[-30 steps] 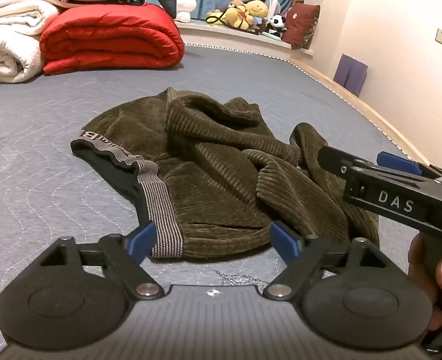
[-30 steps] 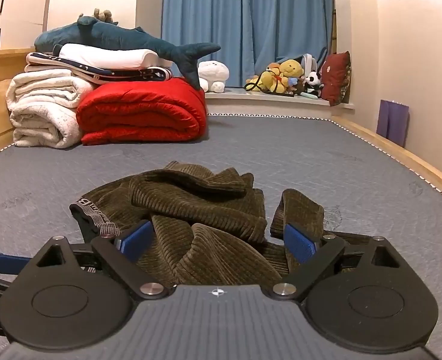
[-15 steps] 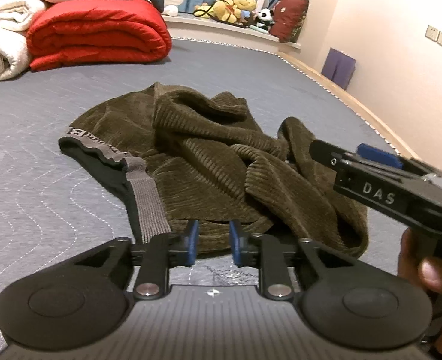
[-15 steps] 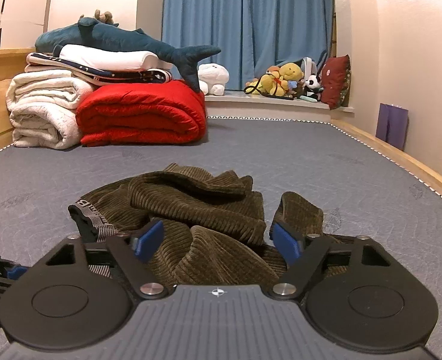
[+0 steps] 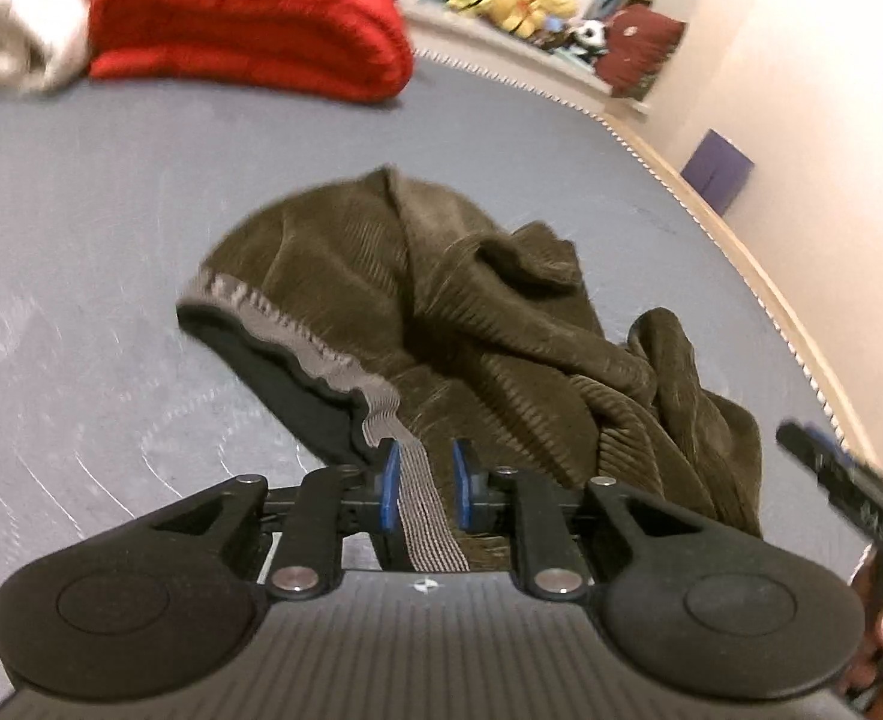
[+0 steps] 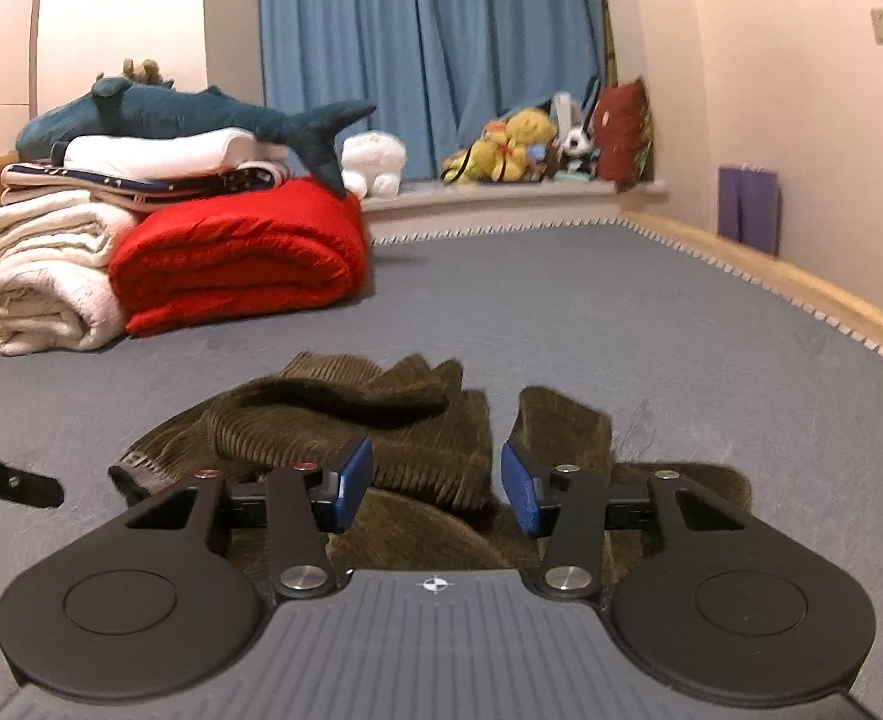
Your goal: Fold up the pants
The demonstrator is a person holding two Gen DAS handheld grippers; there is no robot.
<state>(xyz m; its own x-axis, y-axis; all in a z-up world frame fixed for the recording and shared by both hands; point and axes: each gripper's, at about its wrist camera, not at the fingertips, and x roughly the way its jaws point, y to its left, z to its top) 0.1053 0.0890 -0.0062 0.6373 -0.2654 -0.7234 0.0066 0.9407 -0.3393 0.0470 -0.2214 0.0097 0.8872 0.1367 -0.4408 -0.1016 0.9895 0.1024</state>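
There the crumpled olive corduroy pants (image 5: 471, 324) lie mid-mattress (image 5: 111, 228). The left gripper (image 5: 423, 492) has pinched their grey waistband (image 5: 423, 510) between narrow jaws; the right gripper (image 6: 435, 483), half-open, is closing over a fold, pads not yet touching.

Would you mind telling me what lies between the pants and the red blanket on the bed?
Only bare grey mattress lies between the pants and the red blanket; both wrist views show that stretch.
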